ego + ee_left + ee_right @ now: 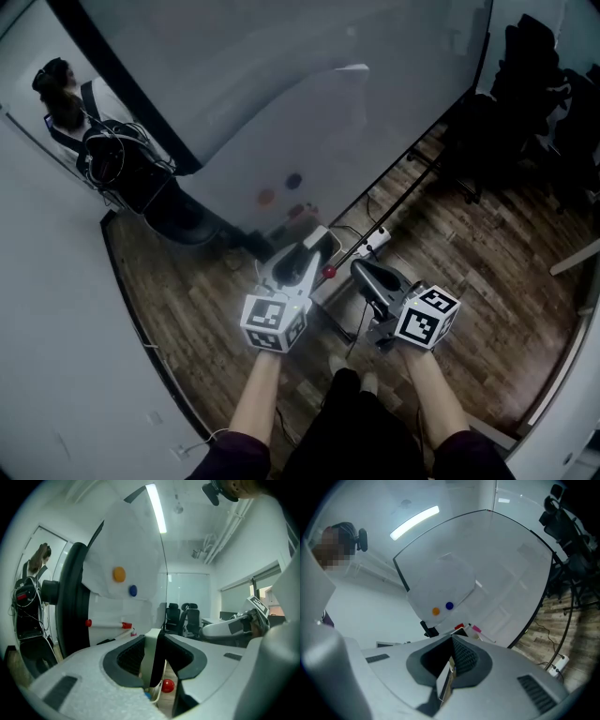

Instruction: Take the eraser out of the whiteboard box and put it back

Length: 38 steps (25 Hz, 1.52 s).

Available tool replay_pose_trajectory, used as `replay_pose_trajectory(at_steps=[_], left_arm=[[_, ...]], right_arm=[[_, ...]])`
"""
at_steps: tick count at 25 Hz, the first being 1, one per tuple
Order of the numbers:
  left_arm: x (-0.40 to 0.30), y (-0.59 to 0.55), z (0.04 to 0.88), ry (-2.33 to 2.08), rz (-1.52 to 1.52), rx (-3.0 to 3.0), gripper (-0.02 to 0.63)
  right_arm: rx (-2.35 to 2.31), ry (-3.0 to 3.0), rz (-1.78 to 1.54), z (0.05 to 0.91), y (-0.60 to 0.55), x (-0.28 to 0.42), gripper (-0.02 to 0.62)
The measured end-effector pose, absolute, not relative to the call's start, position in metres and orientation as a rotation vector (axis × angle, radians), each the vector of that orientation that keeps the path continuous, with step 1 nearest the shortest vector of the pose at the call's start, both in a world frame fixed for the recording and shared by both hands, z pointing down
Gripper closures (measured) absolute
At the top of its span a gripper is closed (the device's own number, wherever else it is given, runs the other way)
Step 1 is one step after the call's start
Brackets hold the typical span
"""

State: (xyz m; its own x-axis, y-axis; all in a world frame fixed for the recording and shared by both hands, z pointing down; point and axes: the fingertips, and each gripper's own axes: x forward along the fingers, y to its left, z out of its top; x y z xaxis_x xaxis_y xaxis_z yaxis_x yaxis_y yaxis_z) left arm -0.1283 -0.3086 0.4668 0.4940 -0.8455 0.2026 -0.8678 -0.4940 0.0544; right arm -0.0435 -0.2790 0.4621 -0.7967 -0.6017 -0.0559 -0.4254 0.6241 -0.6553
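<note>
Seen from my remote station: the left gripper (314, 253) (154, 637) pinches the eraser (152, 658) upright between its pads, pale side against the left pad, black side against the right; the jaws stand moderately apart, at the eraser's own width; just under them in the left gripper view runs a cream rim that I take for the box (158, 693), with a red ball (168, 685) (329, 272) beside it, though I cannot tell whether the ball lies inside; the eraser sits above that rim, not in the box; the right gripper (361, 270) (452, 641) hangs just beside the left, its jaws drawn nearly together on a thin pale strip (445, 682) that I cannot identify; both point toward the whiteboard (309, 103) (487, 564), which carries an orange magnet (266, 198) (119, 574) and a blue magnet (294, 180) (133, 590) side by side; a person (66, 94) stands at the board's far end on the wood floor (487, 309).
</note>
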Motion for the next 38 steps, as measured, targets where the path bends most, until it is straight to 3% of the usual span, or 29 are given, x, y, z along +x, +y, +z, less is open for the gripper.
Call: replay_pose_trajectory(at_steps=[21,38], left_arm=[[-0.123,-0.293,0.453,-1.477,0.169,2.575,0.485],[-0.091,-0.213,0.324,-1.544,-0.038,2.708,0.585]], right_arm=[[-0.821,2.588,-0.914,0.454,-0.274,-0.037,0.592],[-0.64,2.662,-0.586,0.323,-0.214,-0.032,0.592]])
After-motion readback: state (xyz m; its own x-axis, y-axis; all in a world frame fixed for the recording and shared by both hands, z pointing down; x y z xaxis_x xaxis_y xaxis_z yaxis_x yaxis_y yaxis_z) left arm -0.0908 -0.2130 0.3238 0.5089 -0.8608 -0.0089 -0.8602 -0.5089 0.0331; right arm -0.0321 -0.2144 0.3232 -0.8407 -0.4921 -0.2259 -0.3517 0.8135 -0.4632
